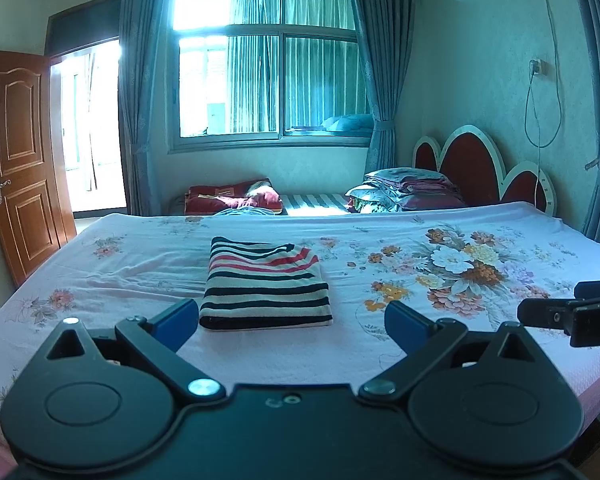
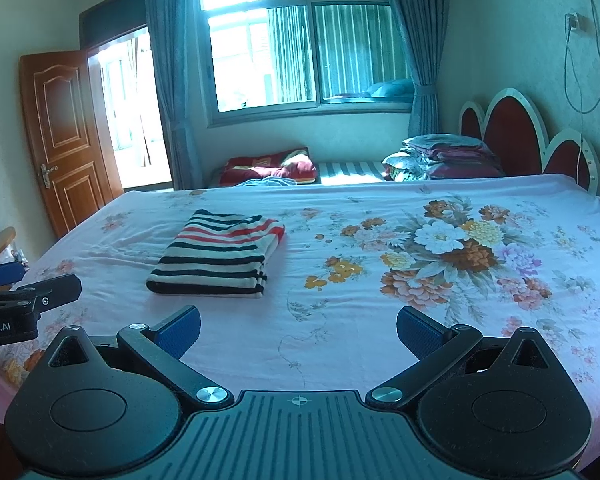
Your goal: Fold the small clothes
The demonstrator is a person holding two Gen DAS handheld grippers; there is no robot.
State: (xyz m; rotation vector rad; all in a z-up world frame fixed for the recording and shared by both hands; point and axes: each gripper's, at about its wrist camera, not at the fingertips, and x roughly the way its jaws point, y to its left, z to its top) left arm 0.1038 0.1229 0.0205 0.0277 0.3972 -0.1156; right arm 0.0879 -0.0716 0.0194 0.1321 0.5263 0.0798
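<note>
A small striped garment (image 1: 266,284), black, white and red, lies folded into a neat rectangle on the pink floral bed sheet (image 1: 140,264). My left gripper (image 1: 292,326) hovers just in front of its near edge, open, with nothing between the blue pads. In the right wrist view the same folded garment (image 2: 220,258) lies ahead and to the left of my right gripper (image 2: 298,334), which is also open and empty above the sheet (image 2: 340,340). Each gripper shows at the edge of the other's view: the right gripper (image 1: 572,312) and the left gripper (image 2: 24,292).
A large flower print (image 2: 452,256) covers the right half of the bed. Stacked pillows and quilts (image 1: 404,192) sit by the red headboard (image 1: 484,168). A red blanket (image 1: 232,196) lies on a second bed under the window. An open wooden door (image 1: 24,160) stands at left.
</note>
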